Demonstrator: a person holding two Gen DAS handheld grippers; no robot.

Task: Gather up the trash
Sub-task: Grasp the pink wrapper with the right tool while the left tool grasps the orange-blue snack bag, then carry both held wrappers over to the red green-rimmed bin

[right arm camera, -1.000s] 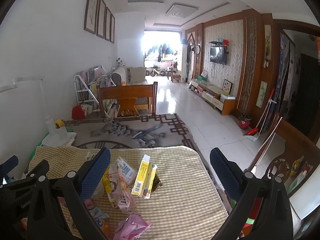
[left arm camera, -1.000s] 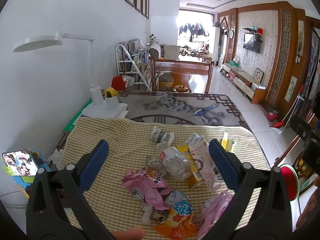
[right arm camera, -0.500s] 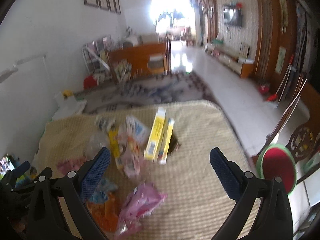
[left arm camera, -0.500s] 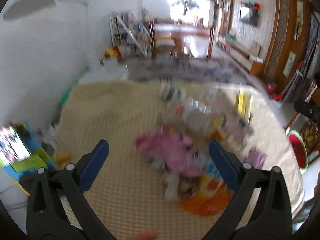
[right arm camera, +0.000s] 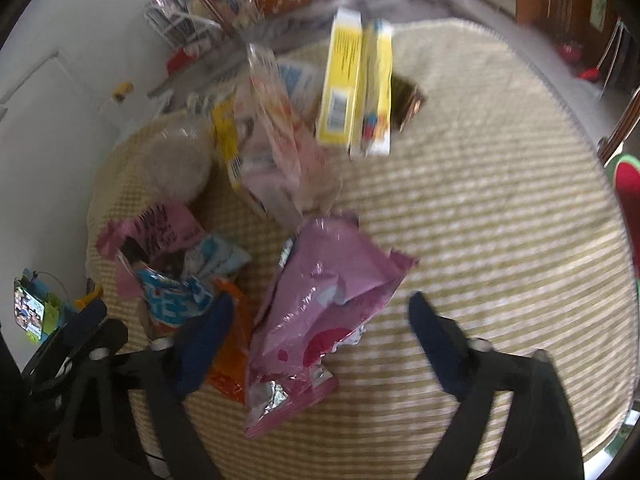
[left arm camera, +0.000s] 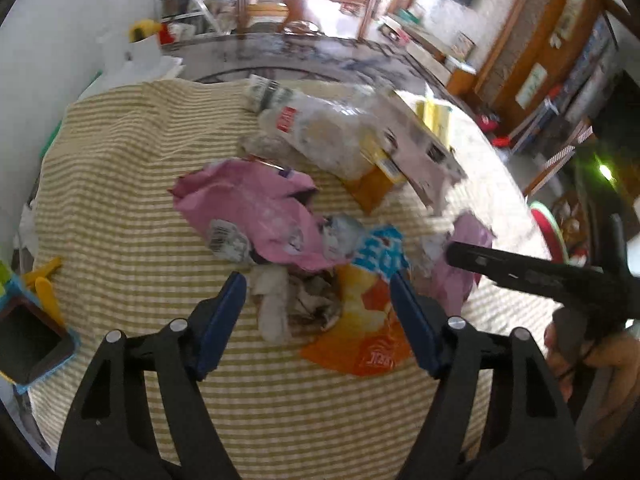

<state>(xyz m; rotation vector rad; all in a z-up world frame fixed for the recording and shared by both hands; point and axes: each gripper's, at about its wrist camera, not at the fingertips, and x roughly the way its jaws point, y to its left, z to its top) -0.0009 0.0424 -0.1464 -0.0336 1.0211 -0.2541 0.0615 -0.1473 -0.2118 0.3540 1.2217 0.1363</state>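
Both tongs have dropped toward the trash, jaws closing but gripping nothing: left tongs [left arm camera: 318, 300] straddle tissue [left arm camera: 274, 304], right tongs [right arm camera: 320, 332] straddle pink wrapper [right arm camera: 320, 300].

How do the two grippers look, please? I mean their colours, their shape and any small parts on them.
Both grippers look alike. The left gripper has black plastic arms that branch like a Y, with cut-out slots and silver rivets at the joints, and flat blue pads on its fingers. The right gripper has the same black frame and dark blue pads.

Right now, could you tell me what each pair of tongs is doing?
Left tongs: closing, holding nothing yet, crumpled white paper between the jaws.
Right tongs: closing, holding nothing yet, pink wrapper between the jaws.
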